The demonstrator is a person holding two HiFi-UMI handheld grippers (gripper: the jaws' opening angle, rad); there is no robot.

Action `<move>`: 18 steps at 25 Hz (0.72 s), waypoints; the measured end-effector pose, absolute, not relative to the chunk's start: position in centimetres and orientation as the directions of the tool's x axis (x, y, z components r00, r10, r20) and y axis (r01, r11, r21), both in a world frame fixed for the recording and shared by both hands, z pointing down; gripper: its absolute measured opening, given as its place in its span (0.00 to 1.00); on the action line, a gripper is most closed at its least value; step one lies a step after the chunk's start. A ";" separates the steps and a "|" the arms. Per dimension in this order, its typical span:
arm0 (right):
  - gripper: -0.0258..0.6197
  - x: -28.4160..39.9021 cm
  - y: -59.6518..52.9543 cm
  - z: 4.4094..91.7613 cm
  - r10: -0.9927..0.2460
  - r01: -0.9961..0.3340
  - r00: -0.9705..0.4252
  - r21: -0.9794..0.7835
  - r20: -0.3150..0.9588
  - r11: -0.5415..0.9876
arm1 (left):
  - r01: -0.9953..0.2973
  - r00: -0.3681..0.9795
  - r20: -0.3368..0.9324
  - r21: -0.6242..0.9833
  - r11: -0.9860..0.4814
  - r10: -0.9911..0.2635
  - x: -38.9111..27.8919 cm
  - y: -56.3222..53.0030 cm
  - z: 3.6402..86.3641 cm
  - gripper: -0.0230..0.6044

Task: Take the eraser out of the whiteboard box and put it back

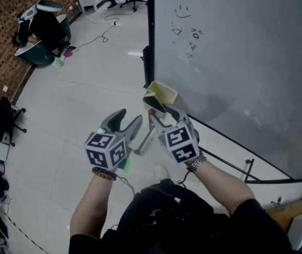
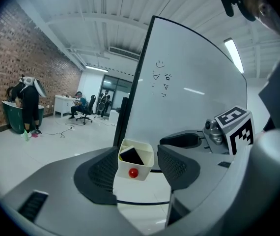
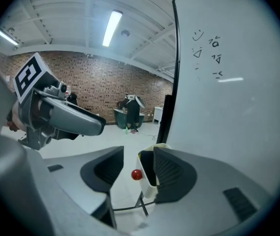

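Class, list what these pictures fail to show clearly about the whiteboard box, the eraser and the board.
- Eraser: left gripper view shows only its dark top; the box wall hides the rest.
- Box, right gripper view: one finger covers most of it.
- Head view: right gripper overlaps the box; no eraser visible.
- Whiteboard scribbles: too small to read.

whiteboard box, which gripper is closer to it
Right. The right gripper has its open jaws right up at the whiteboard box; the left gripper sits further back and to the left, clear of it.
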State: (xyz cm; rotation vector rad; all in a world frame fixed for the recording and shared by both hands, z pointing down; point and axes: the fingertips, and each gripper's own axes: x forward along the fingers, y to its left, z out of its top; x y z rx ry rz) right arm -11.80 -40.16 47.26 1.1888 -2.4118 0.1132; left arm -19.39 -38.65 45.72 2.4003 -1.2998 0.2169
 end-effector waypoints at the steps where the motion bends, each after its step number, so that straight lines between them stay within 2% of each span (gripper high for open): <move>1: 0.38 -11.8 -39.7 47.1 -0.737 -0.773 -0.527 0.122 0.422 0.623 | -0.829 0.557 0.317 0.268 -0.491 -0.767 -19.4 -38.2 45.6 0.43; 8: 0.37 -11.4 -36.1 45.2 -0.770 -0.794 -0.504 0.139 0.392 0.591 | -0.818 0.573 0.296 0.251 -0.517 -0.764 -19.3 -34.9 44.3 0.43; 18: 0.30 -10.6 -31.4 43.0 -0.805 -0.818 -0.478 0.155 0.351 0.553 | -0.801 0.598 0.276 0.228 -0.553 -0.752 -18.3 -30.7 42.5 0.43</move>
